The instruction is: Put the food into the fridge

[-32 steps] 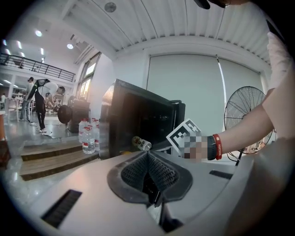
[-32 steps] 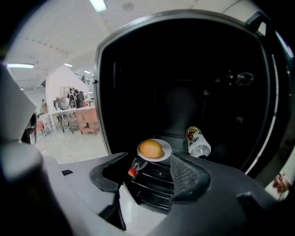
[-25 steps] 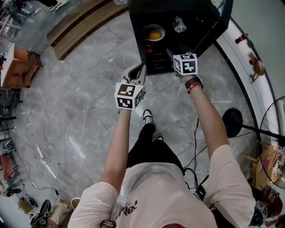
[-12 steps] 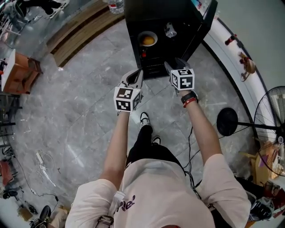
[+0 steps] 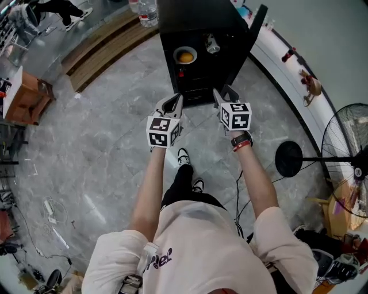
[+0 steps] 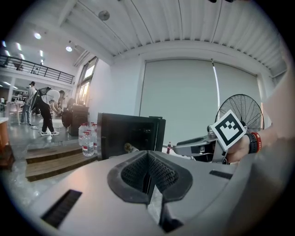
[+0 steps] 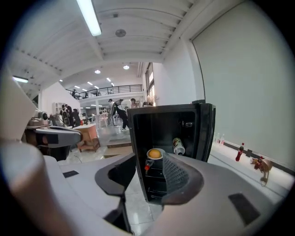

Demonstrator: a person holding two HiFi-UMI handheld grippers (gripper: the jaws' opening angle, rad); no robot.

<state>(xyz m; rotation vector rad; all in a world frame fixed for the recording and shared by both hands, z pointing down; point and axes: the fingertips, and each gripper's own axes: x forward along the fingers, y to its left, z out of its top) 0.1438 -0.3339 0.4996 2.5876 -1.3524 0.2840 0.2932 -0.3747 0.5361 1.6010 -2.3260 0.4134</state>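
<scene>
The black fridge (image 5: 198, 34) stands open on the floor ahead, its door (image 5: 253, 26) swung to the right. Inside, a white bowl with orange food (image 5: 185, 56) sits on a shelf, a can (image 5: 211, 43) lies to its right, and a small red item (image 5: 180, 73) is below. My left gripper (image 5: 173, 104) is shut with nothing in it, short of the fridge's lower left. My right gripper (image 5: 223, 95) is open and empty, its jaws having just been closing. In the right gripper view the bowl (image 7: 155, 153) and can (image 7: 178, 145) show between the jaws.
Water bottles (image 5: 147, 11) and low wooden steps (image 5: 98, 43) lie left of the fridge. A standing fan (image 5: 345, 143) with a round base (image 5: 288, 159) is at the right. A red bottle (image 5: 289, 54) and a toy (image 5: 311, 86) sit along the white wall ledge.
Both grippers have drawn back from the fridge and risen. The fridge now sits farther off, and the right jaws are narrower than before.
</scene>
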